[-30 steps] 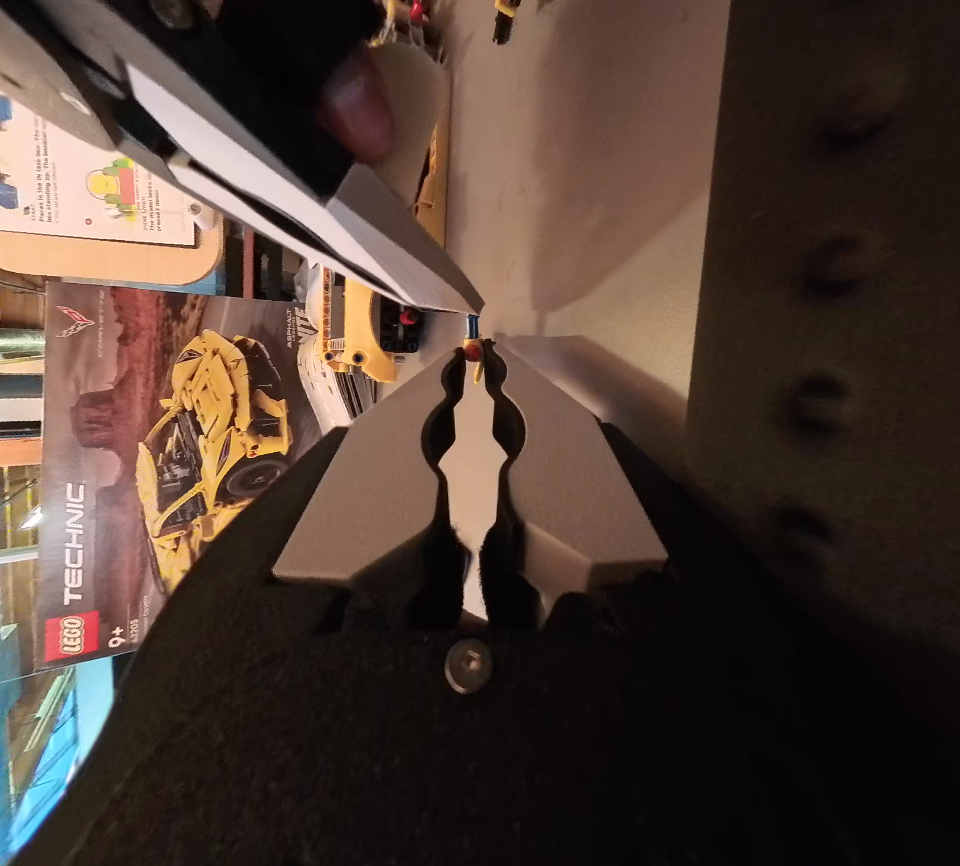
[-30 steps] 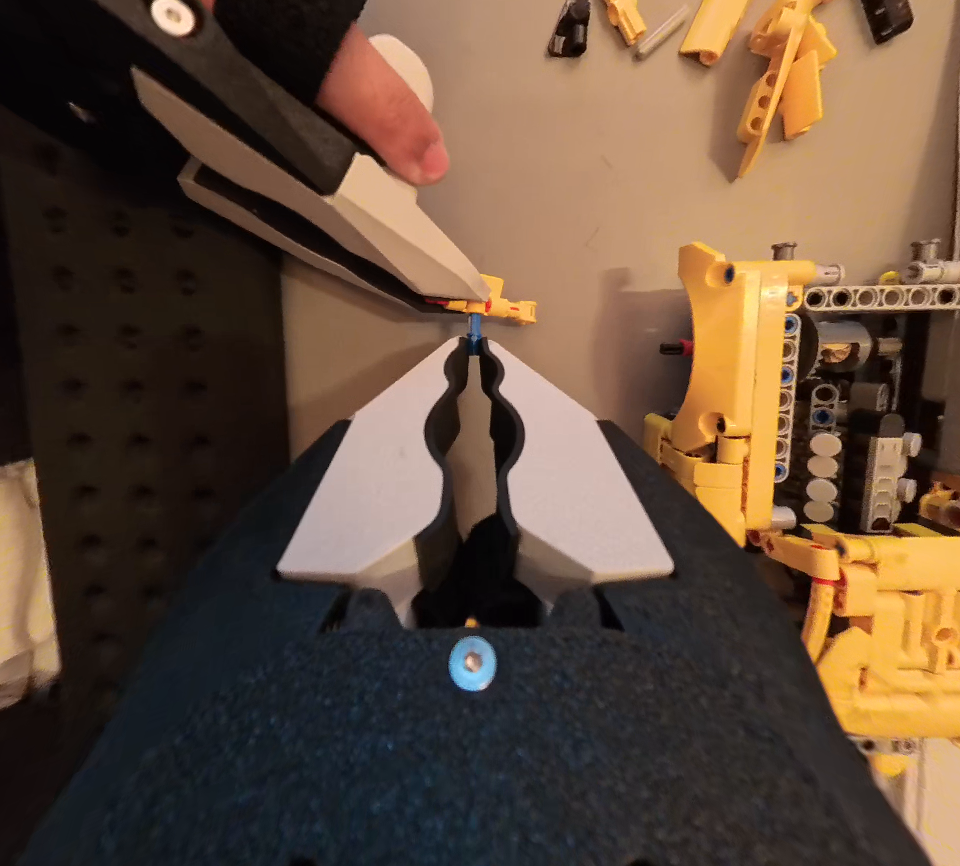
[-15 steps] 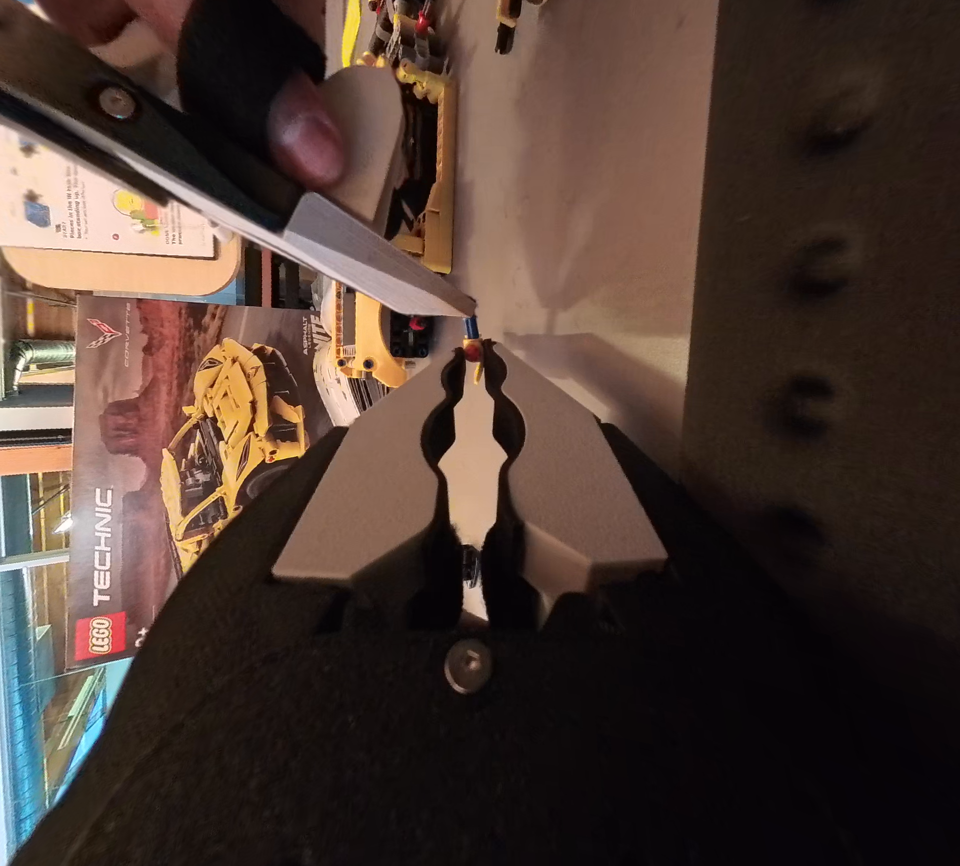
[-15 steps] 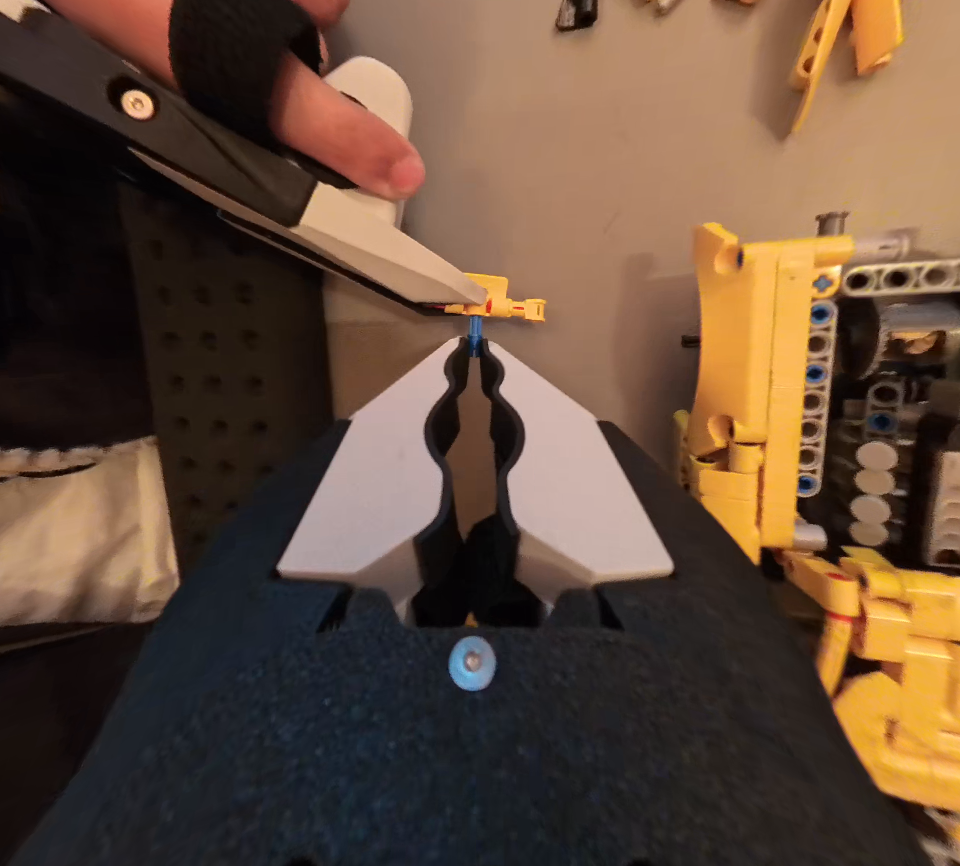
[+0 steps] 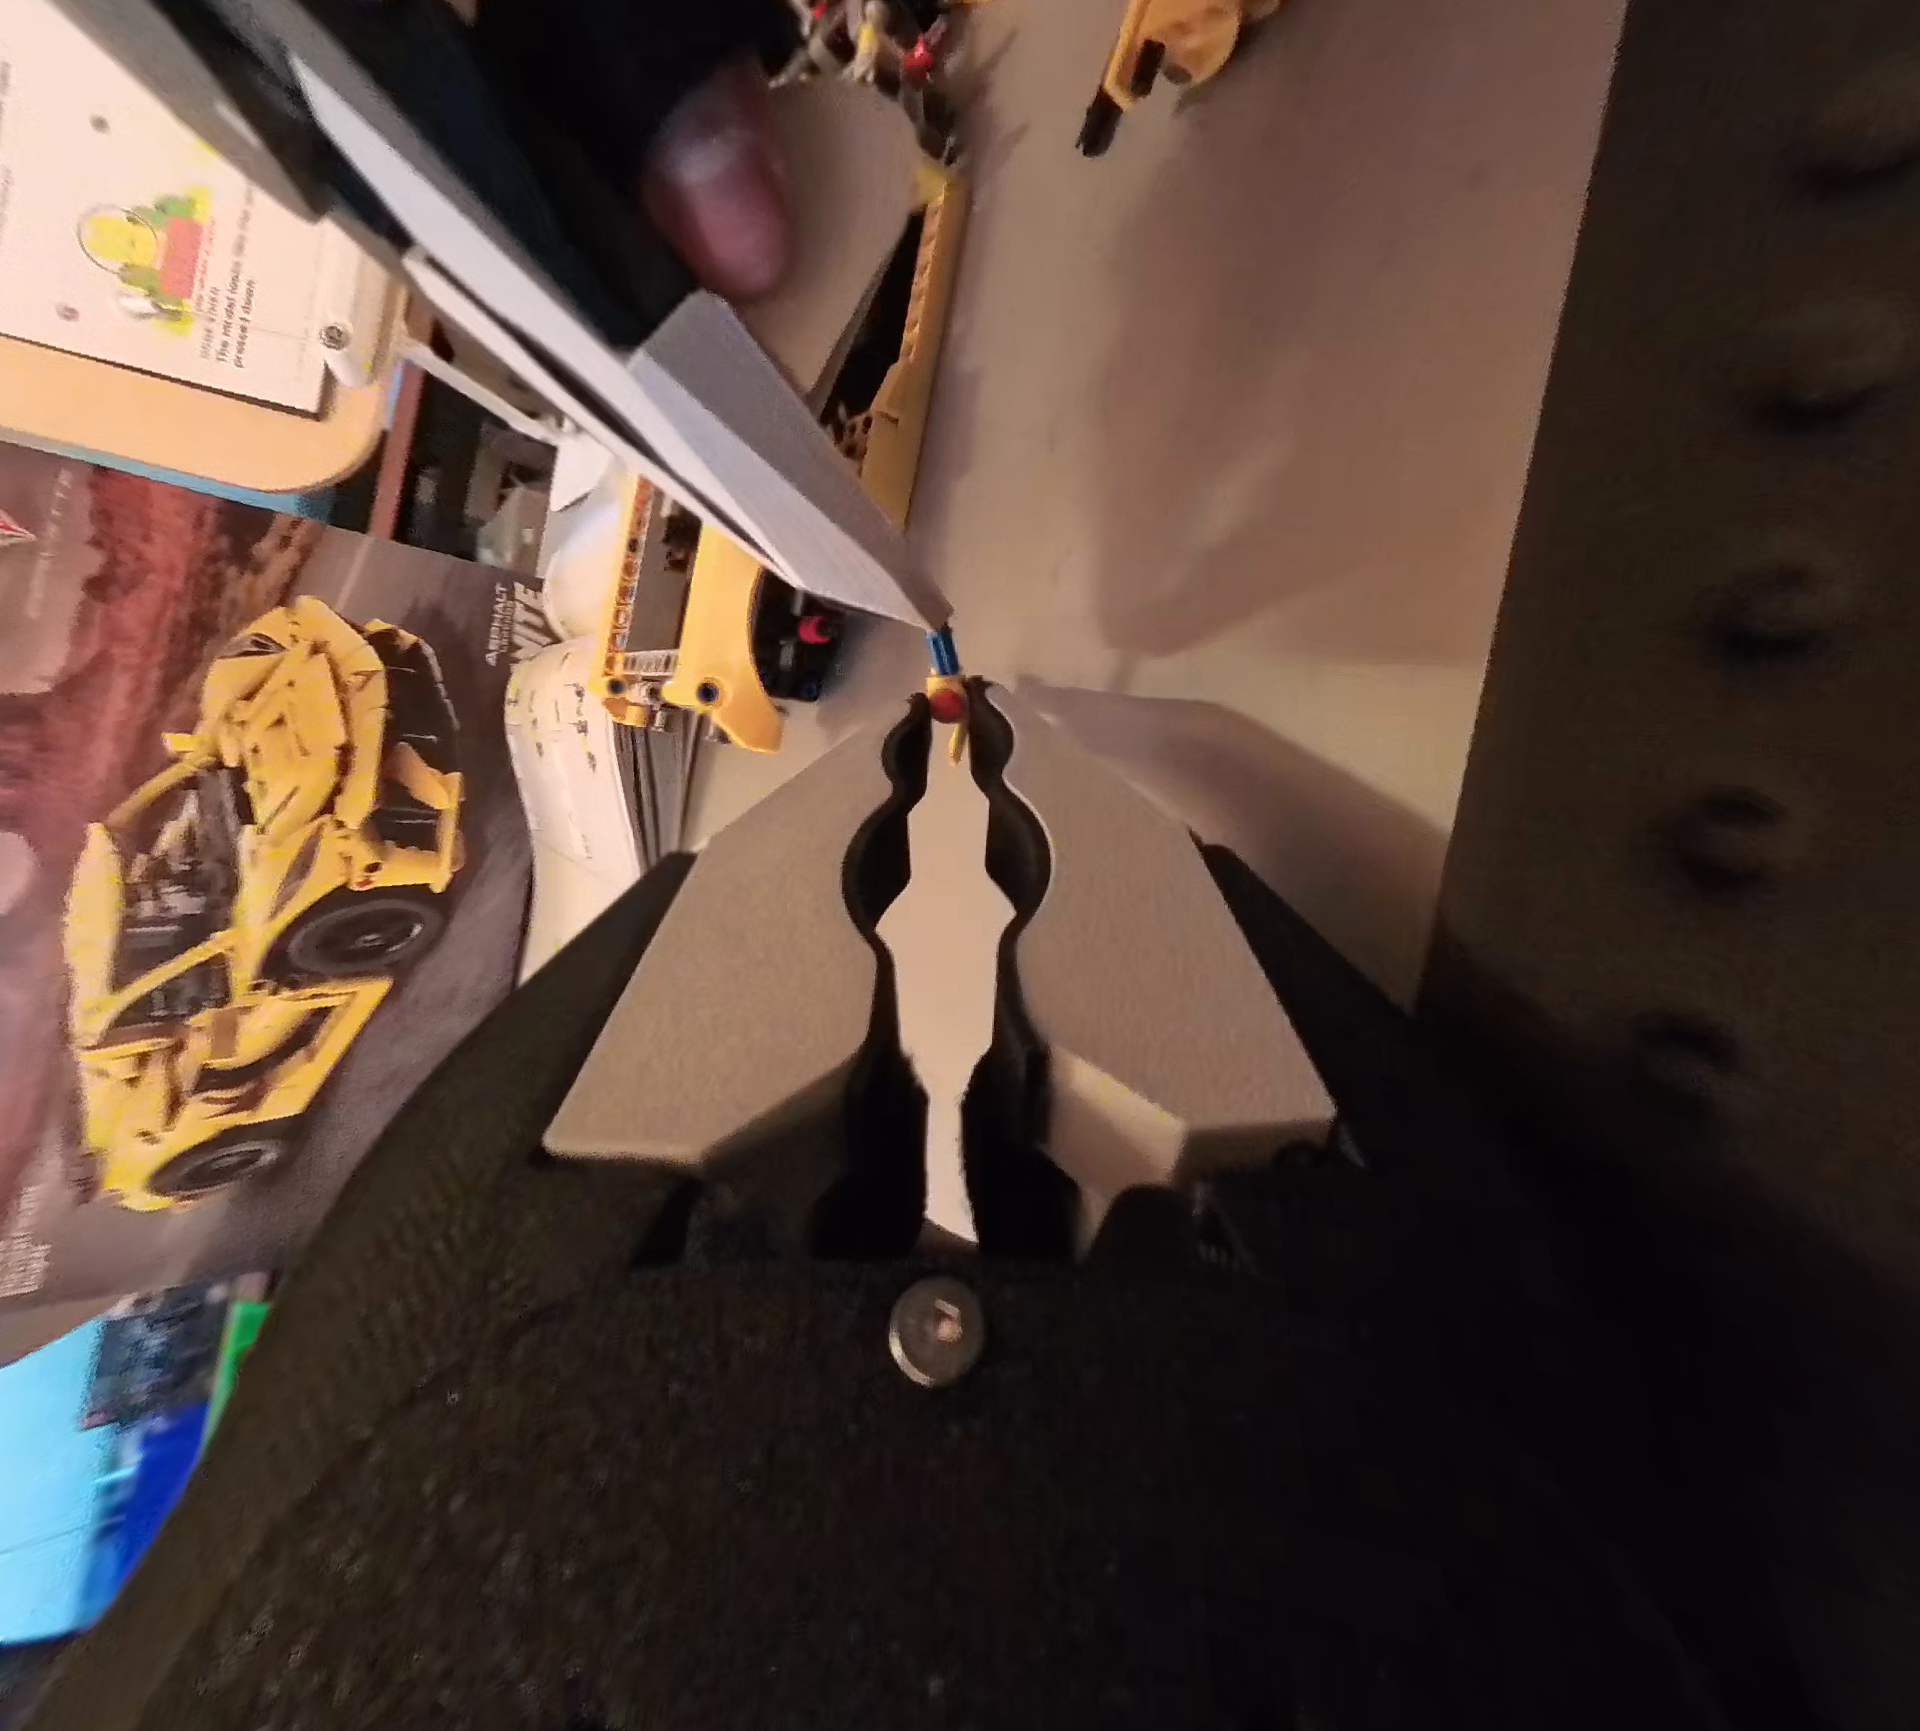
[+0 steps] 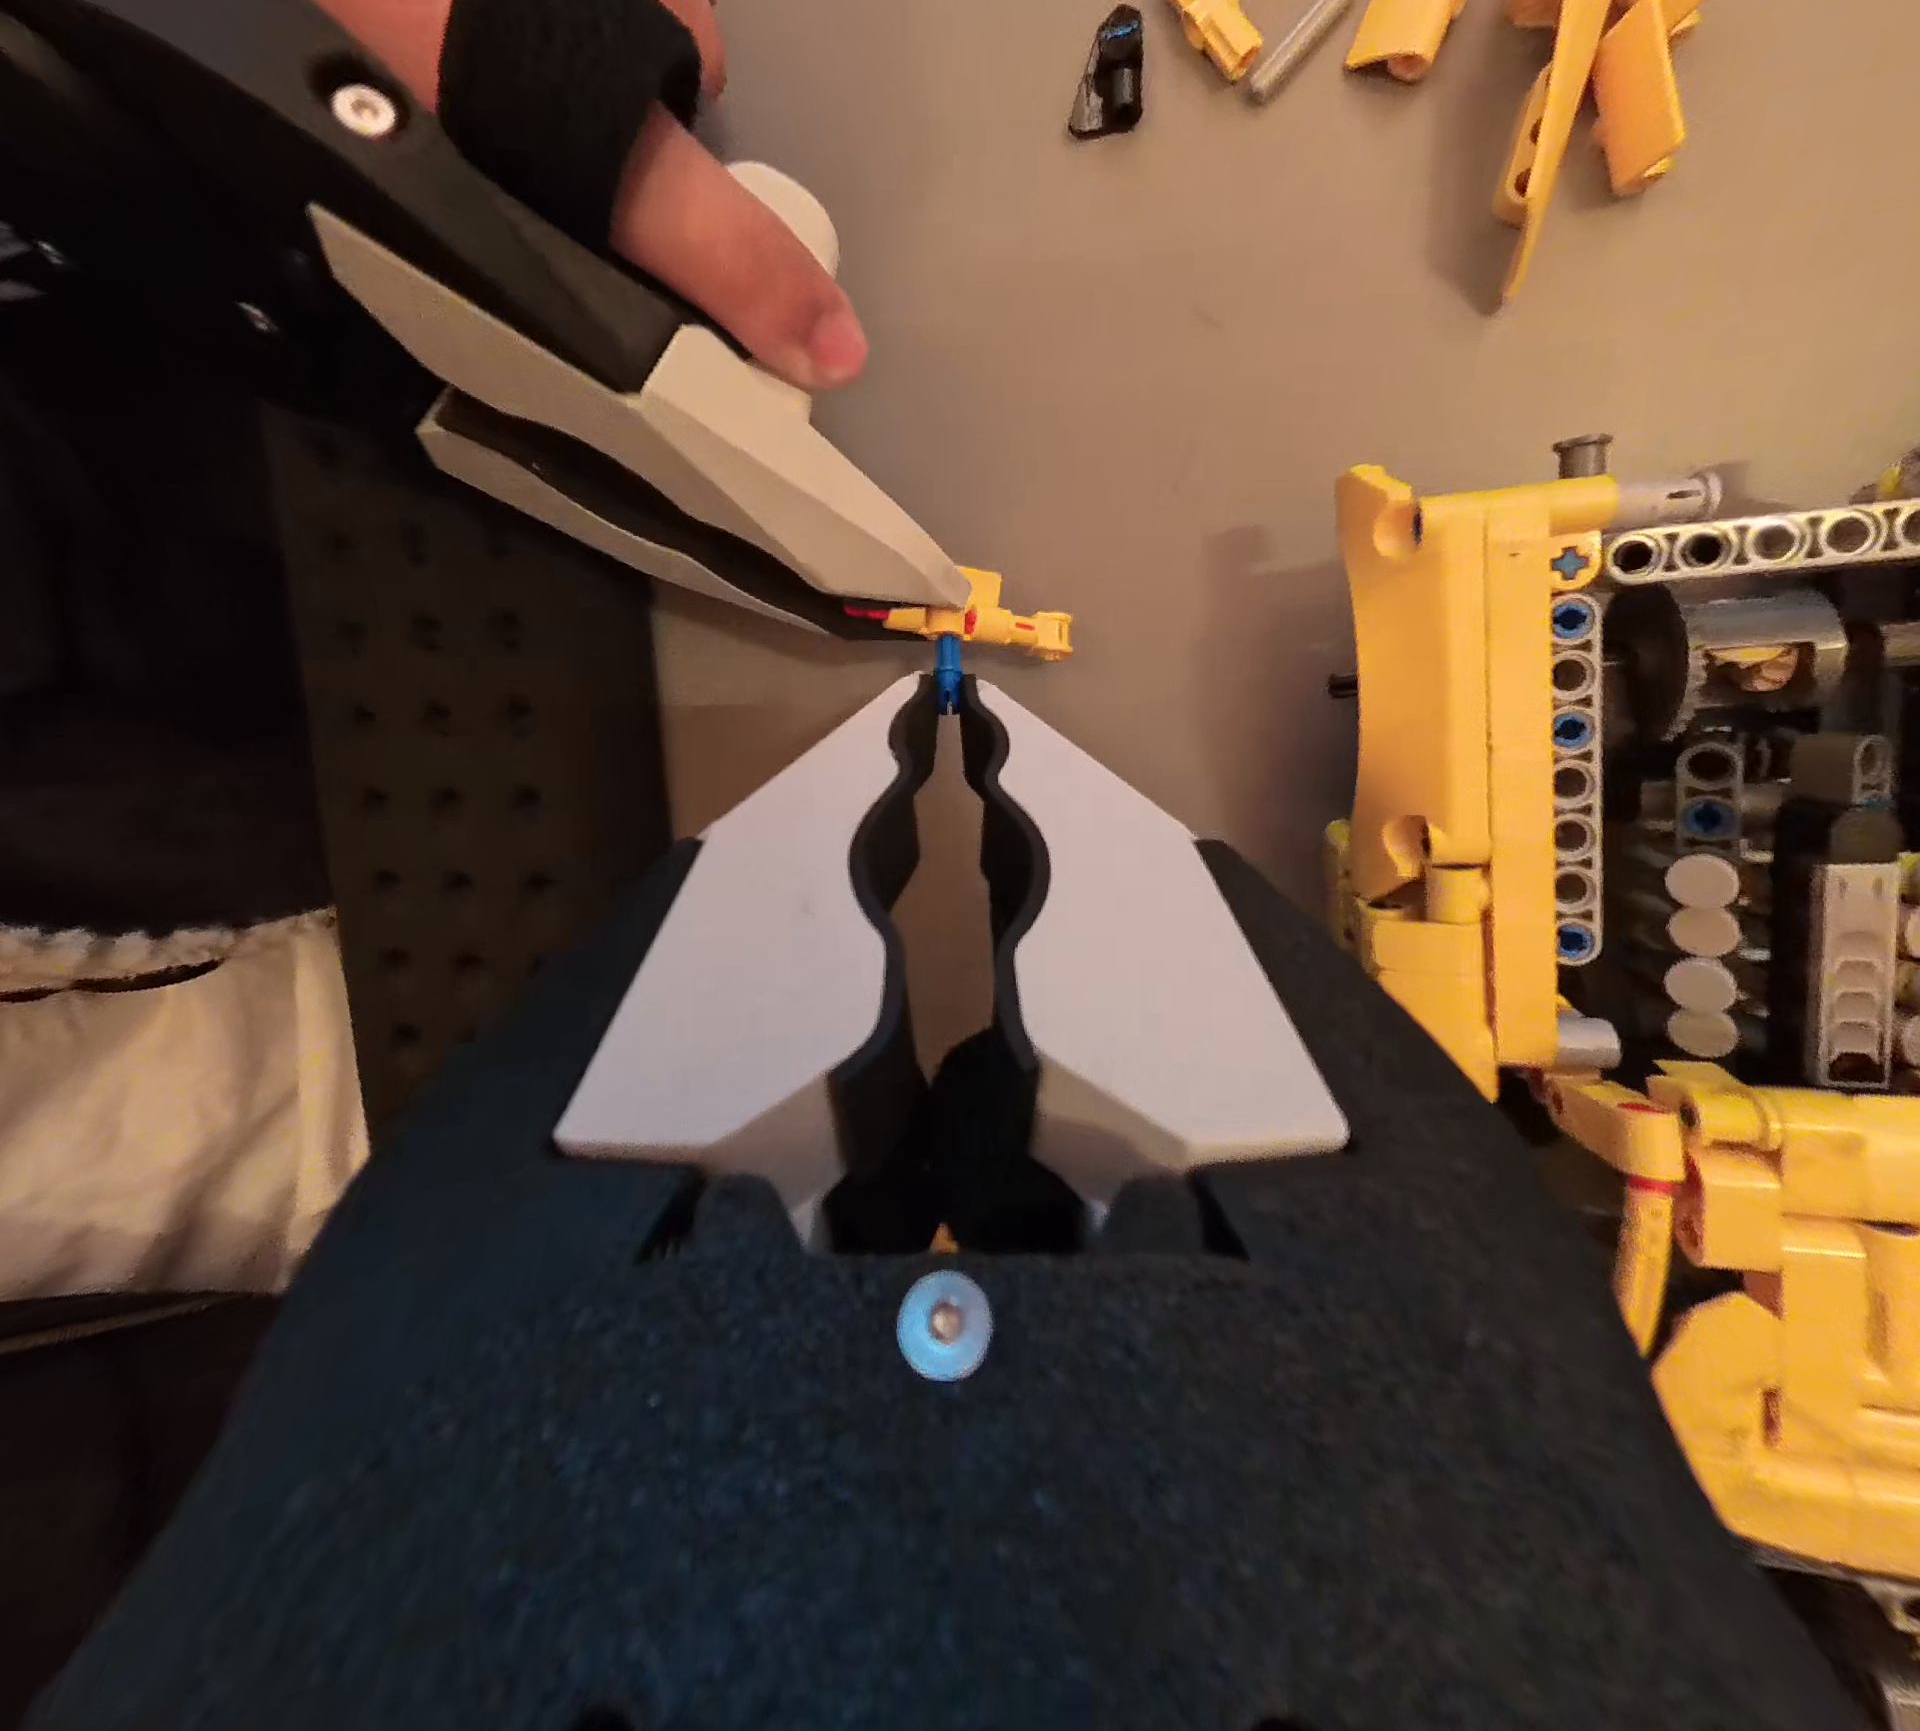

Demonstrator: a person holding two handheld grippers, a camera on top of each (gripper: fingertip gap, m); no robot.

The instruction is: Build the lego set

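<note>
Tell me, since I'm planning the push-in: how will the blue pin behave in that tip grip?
The blue pin is pinched only by the right gripper tips, so it may pivot or slip. Being round, it would likely roll if dropped. The yellow connector looks light, so it may twist.

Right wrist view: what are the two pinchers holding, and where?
The right gripper pinches the blue pin by its lower end. The left gripper clamps the yellow connector at its left end.

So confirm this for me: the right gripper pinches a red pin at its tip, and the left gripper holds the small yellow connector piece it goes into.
Not quite. The pin in the right gripper is blue, not red; the right wrist view shows it. The rest stands: the left gripper holds the small yellow connector piece the pin goes into.
</note>
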